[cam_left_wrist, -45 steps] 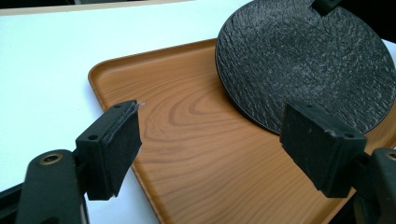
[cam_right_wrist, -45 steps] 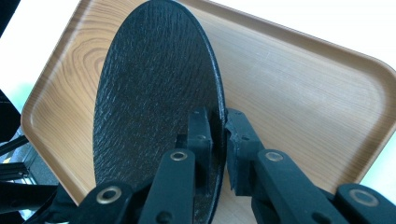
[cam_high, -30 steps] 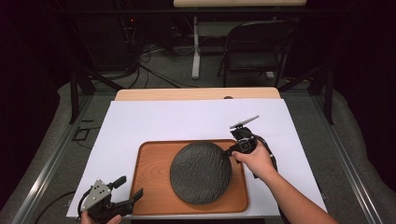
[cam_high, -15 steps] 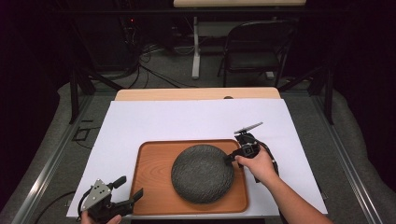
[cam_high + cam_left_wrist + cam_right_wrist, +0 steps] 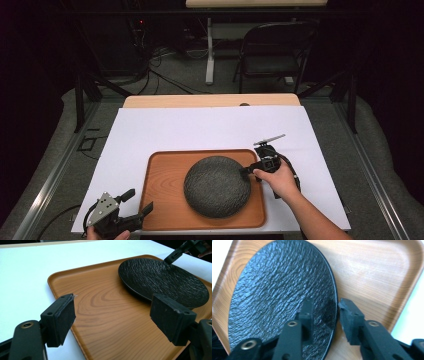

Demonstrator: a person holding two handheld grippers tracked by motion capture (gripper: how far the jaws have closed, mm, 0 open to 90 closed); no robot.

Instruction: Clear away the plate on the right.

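Note:
A dark, rough-textured round plate (image 5: 217, 186) lies in a wooden tray (image 5: 160, 200) on the white table cover. My right gripper (image 5: 246, 171) is at the plate's right rim. In the right gripper view the rim of the plate (image 5: 279, 297) stands between the two pads with a small gap on each side, over the tray (image 5: 374, 272). The jaws of my right gripper (image 5: 327, 315) have just been opening and no longer press the rim. My left gripper (image 5: 140, 200) is open at the tray's near left corner, with nothing between the fingers of my left gripper (image 5: 112, 317).
The white cover (image 5: 200, 130) spreads around the tray, with bare room behind and to the left. A wooden tabletop edge (image 5: 210, 101) shows at the back. A folding chair (image 5: 272, 55) and cables stand on the floor beyond.
My right hand has sunk a little and set the plate's right rim down into the tray. Its jaws have parted from the rim. The left gripper has stayed put.

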